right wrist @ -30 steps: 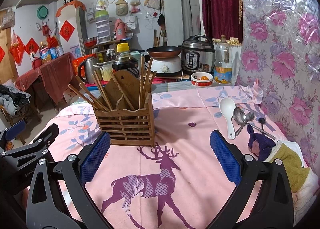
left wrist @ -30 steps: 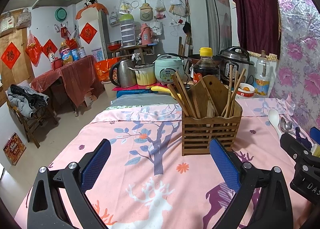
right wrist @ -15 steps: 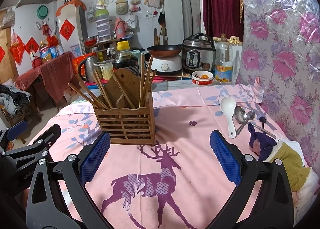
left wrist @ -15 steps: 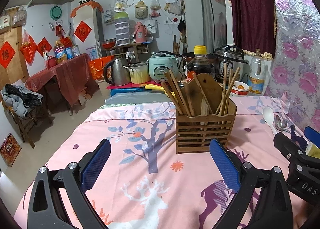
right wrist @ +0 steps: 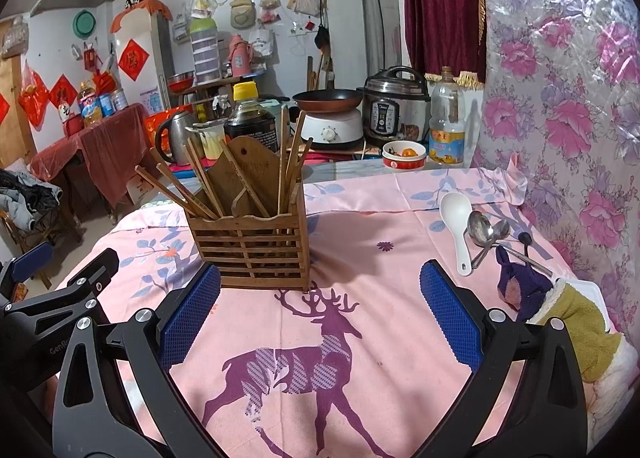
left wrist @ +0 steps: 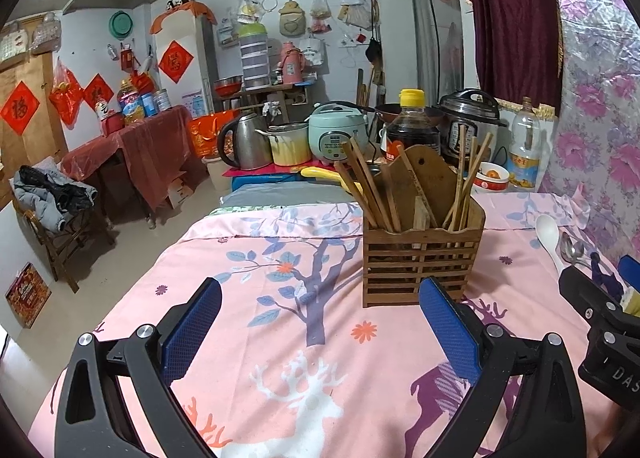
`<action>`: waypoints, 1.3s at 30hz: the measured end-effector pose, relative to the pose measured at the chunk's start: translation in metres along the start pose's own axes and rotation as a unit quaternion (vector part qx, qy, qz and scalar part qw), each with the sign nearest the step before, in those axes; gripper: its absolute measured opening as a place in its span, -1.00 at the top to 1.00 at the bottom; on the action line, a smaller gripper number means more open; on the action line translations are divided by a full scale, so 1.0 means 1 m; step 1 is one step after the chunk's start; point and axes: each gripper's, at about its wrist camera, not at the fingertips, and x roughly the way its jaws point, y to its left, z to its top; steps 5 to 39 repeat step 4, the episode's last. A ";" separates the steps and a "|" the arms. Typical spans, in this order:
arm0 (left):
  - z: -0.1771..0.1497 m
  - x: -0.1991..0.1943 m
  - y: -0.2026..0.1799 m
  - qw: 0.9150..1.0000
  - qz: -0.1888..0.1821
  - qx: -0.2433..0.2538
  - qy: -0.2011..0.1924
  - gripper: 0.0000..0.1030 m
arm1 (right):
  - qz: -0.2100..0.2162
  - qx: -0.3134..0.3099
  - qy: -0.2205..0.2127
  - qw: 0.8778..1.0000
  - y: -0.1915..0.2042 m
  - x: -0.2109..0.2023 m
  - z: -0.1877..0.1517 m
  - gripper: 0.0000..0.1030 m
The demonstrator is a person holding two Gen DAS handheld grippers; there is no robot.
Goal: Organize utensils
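Wooden utensil holder point(right wrist: 256, 246) stands upright on the pink deer-print tablecloth point(right wrist: 360, 338), at about 11 o'clock from the right gripper point(right wrist: 320, 318) and 1 o'clock from the left gripper point(left wrist: 320, 326). It is slatted, brown, and filled with wooden chopsticks point(right wrist: 176, 190) leaning outward around a flat paddle-shaped back board. A white spoon point(right wrist: 458, 226) lies at 2 o'clock in the right view, bowl away from the camera, touching two metal spoons point(right wrist: 486, 234) just beside it. Both grippers hover over the cloth, jaws spread wide, blue pads point(right wrist: 188, 314) clear, nothing held.
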 end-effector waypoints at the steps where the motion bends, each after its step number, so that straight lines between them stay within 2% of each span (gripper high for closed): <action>1: 0.001 0.001 -0.002 1.000 -0.001 0.000 0.001 -0.89 | 0.000 0.000 0.000 1.000 0.000 0.000 0.000 -0.87; 39: 0.001 0.000 -0.001 1.000 0.000 0.001 0.000 -0.89 | 0.000 0.000 0.000 1.000 0.000 0.000 0.000 -0.87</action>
